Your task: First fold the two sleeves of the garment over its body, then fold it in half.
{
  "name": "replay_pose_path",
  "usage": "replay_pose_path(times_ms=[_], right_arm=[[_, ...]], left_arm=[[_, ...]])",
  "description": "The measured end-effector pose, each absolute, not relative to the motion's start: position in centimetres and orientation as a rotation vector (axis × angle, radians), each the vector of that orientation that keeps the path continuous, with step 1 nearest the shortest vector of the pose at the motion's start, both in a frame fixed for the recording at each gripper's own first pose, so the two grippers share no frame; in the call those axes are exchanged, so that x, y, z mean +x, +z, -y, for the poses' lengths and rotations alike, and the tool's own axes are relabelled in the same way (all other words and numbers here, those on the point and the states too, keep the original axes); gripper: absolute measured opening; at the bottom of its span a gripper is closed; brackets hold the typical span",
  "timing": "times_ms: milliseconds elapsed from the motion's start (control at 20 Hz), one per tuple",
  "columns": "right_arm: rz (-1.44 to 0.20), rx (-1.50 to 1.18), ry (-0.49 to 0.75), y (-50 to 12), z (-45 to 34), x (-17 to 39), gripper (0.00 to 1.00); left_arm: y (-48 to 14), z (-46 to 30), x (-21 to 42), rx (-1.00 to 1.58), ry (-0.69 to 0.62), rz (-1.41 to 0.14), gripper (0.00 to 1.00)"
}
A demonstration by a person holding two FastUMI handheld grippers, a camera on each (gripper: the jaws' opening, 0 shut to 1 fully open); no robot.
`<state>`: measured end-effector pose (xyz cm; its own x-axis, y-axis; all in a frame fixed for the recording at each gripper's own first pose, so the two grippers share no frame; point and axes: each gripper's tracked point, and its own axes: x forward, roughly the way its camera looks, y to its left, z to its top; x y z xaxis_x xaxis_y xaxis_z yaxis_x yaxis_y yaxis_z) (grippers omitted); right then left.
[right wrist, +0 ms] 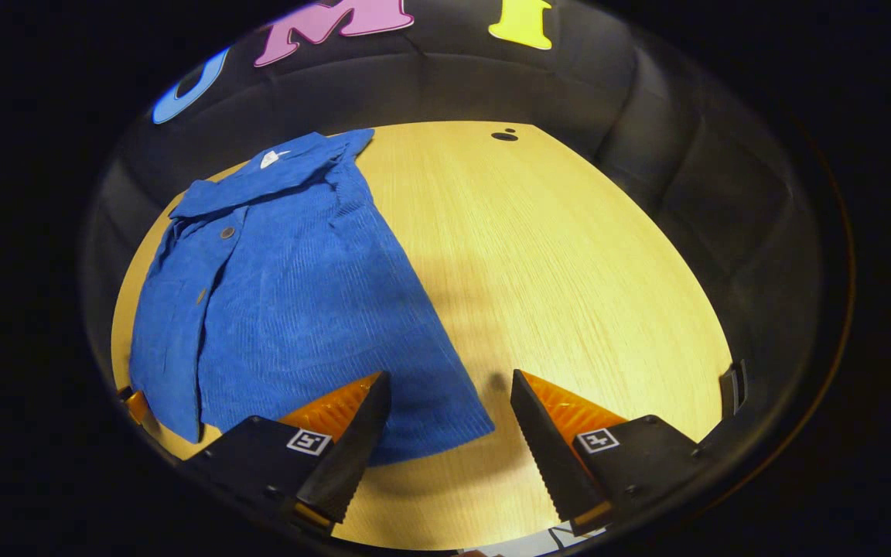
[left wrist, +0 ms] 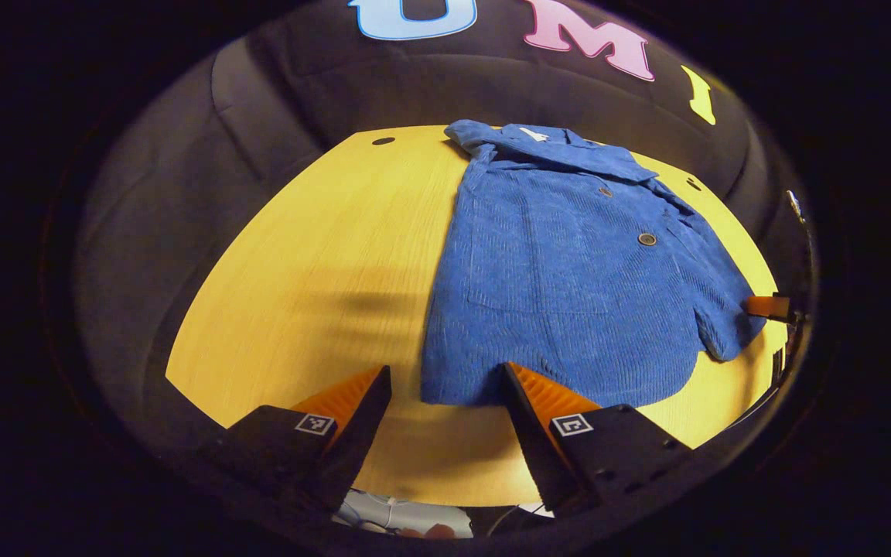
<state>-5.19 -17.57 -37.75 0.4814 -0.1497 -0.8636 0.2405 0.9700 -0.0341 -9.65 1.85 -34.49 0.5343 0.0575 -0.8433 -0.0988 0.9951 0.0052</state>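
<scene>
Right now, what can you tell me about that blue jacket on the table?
The blue jacket looks like ribbed corduroy, with a collar, dark buttons and a patch pocket. It lies flat, front up, on the wooden table, collar toward the far wall. Its sleeves look folded in already. Neither open gripper holds it.

The garment (right wrist: pixel 291 302) has its near-left hem hidden behind a finger (right wrist: pixel 337 433); sleeve layering unclear.
</scene>
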Motion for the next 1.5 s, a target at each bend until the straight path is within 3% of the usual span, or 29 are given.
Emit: replay_pose_path(times_ms=[50,100,150,250,300,350,550,650,700,750,1100,1500], right_arm=[[-1.035,0.118,-0.244,-37.5,17.5,-4.9,0.93],[-1.036,0.123,-0.247,-37.7,17.7,-4.6,0.99],[-1.051,0.115,-0.240,-37.8,17.6,-4.7,0.99],[-1.058,0.098,-0.217,-37.8,17.3,-4.8,0.99],[-1.057,0.102,-0.201,-37.9,16.9,-4.7,0.95],[-1.065,0.106,-0.187,-37.9,16.4,-4.6,0.86],[-1.091,0.119,-0.165,-37.8,15.2,-4.1,0.07],[-1.110,0.116,-0.106,-37.3,14.6,-4.6,0.10],[-1.106,0.140,-0.084,-37.9,14.5,-3.8,0.02],[-1.116,0.183,-0.041,-38.0,13.9,-3.9,0.01],[-0.971,0.289,-0.047,-33.7,14.0,-1.6,0.00],[-0.871,0.184,0.060,-28.8,10.8,2.4,0.01]], left_arm=[[-34.4,-1.9,-9.9,-0.055,0.096,-1.012,0.87],[-34.4,-1.7,-10.1,-0.077,0.100,-1.021,0.84],[-34.4,-1.5,-10.2,-0.114,0.103,-1.033,0.84],[-34.3,-1.2,-10.0,-0.120,0.091,-1.044,0.81],[-34.7,-0.6,-9.7,-0.115,0.070,-1.045,0.73],[-34.5,0.1,-9.5,-0.109,0.050,-1.044,0.66],[-34.3,1.8,-9.0,-0.142,0.051,-1.033,0.08],[-34.3,2.2,-8.7,-0.187,0.035,-1.037,0.04],[-34.3,2.4,-8.4,-0.208,0.029,-1.049,0.02],[-34.5,2.8,-8.0,-0.228,0.004,-1.048,0.00],[-31.2,3.2,-7.4,-0.264,-0.013,-1.007,0.00],[-26.4,4.1,-4.0,-0.255,-0.064,-0.911,0.00]])
